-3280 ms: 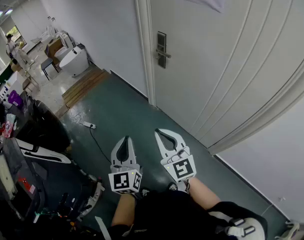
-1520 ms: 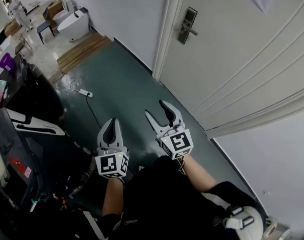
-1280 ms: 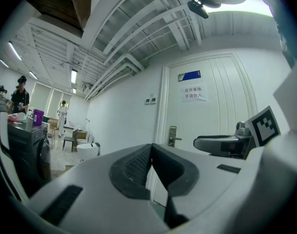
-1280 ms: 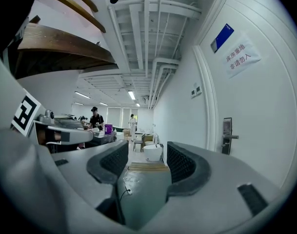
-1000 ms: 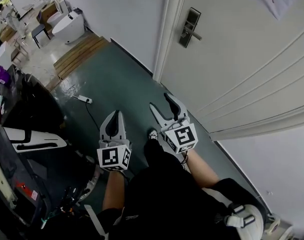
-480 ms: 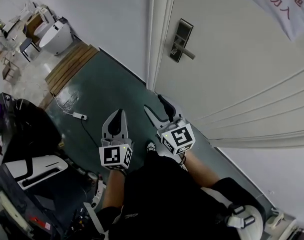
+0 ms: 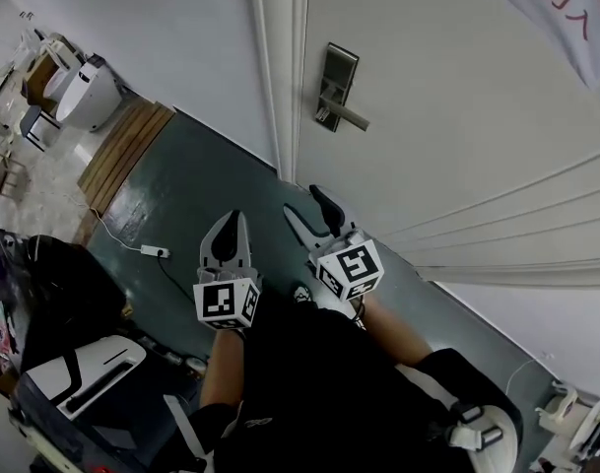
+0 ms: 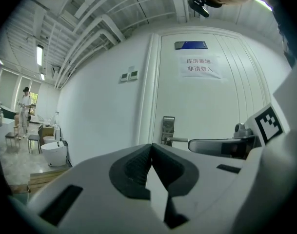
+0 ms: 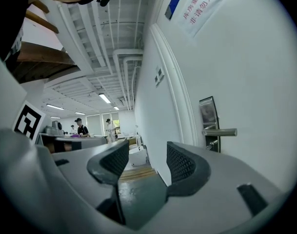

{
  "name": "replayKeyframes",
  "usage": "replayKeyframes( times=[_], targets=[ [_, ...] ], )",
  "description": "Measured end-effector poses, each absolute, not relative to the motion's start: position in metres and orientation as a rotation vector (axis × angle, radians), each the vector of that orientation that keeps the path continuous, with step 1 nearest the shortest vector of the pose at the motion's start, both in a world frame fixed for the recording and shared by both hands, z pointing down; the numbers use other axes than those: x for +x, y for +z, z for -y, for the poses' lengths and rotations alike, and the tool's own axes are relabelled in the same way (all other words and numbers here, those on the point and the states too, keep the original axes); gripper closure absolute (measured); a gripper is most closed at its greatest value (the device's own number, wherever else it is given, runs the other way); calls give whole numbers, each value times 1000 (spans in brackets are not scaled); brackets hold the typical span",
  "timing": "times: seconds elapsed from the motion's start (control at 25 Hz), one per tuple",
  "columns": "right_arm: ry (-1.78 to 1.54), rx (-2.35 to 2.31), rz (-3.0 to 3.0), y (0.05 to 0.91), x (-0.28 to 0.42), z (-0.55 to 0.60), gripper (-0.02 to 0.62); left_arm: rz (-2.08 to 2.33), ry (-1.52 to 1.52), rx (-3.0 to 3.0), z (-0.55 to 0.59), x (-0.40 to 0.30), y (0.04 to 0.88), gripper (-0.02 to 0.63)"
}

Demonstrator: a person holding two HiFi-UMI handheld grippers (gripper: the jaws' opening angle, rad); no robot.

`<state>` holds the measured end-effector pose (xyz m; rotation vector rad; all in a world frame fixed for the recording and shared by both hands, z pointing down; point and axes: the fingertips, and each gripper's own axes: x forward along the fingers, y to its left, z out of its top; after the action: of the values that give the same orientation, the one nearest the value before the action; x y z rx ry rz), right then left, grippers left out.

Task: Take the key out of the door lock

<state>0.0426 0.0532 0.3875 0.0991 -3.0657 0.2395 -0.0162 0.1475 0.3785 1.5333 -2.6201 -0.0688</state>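
Moved closer to door (image 7: 457, 116); lock (image 7: 336, 87) at 12 o'clock of nearer right gripper (image 7: 302, 205), fingers open; left gripper (image 7: 236, 223) fingers closed, empty; key too small to tell.

The lock plate (image 7: 336, 87) sits at the left edge of the door (image 7: 457, 136) — ahead of my right gripper (image 7: 301, 203); my left gripper (image 7: 236, 220) is just beside it.

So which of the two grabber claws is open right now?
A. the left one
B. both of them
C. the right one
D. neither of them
C: the right gripper shows a wide, empty gap between its jaws, while the left gripper has its jaws pressed together.
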Motion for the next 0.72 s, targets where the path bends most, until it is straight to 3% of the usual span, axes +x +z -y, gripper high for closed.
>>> replayKeyframes(
  times=[0.72],
  targets=[
    [523, 785, 2914, 425, -32, 82, 351, 2130, -16, 2066, 35, -146, 394, 583]
  ],
)
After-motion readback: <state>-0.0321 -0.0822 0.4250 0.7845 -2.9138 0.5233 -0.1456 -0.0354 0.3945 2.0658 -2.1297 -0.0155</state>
